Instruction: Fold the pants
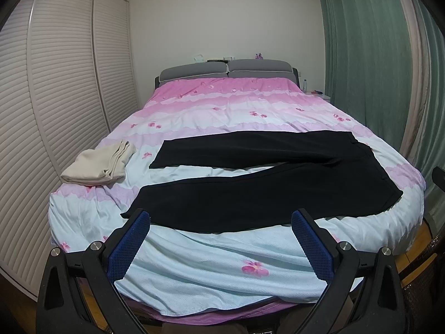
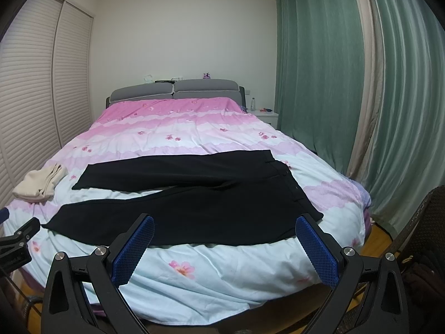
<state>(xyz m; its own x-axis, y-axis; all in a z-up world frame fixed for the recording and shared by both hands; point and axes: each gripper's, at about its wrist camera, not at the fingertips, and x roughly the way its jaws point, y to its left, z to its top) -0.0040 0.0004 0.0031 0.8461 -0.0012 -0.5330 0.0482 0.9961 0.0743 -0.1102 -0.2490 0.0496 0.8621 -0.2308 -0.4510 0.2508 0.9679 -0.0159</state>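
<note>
The black pants (image 1: 250, 183) lie spread flat on the bed (image 1: 222, 272), waistband toward 3 o'clock; the left gripper (image 1: 219, 224) and right gripper (image 2: 224, 229) both hang wide apart, holding nothing. The cloth looks thin, perhaps slippery; a pinch may also catch the bedcover below, so the fold drags crooked.

The black pants (image 1: 250, 192) are a matt, smooth woven cloth with no sheen, lying flat near the foot edge of the bed. The duvet cover (image 1: 222, 267) under them is a light cotton-like cloth with a fine crinkled texture, printed in pink and pale blue, creased along the foot edge. At the bed's left edge, the folded cream garment (image 1: 97, 167) looks soft and matt. The headboard (image 1: 228, 69) is grey upholstery fabric. Both the left gripper (image 1: 221, 217) and the right gripper (image 2: 224, 222) have matt black plastic arms, blue finger pads (image 1: 314, 247) with a rough gridded surface, and shiny metal bolt heads. The curtains (image 2: 319, 69) are green cloth with a faint sheen. The wardrobe doors (image 1: 55, 83) are ribbed, matt slats.
</note>
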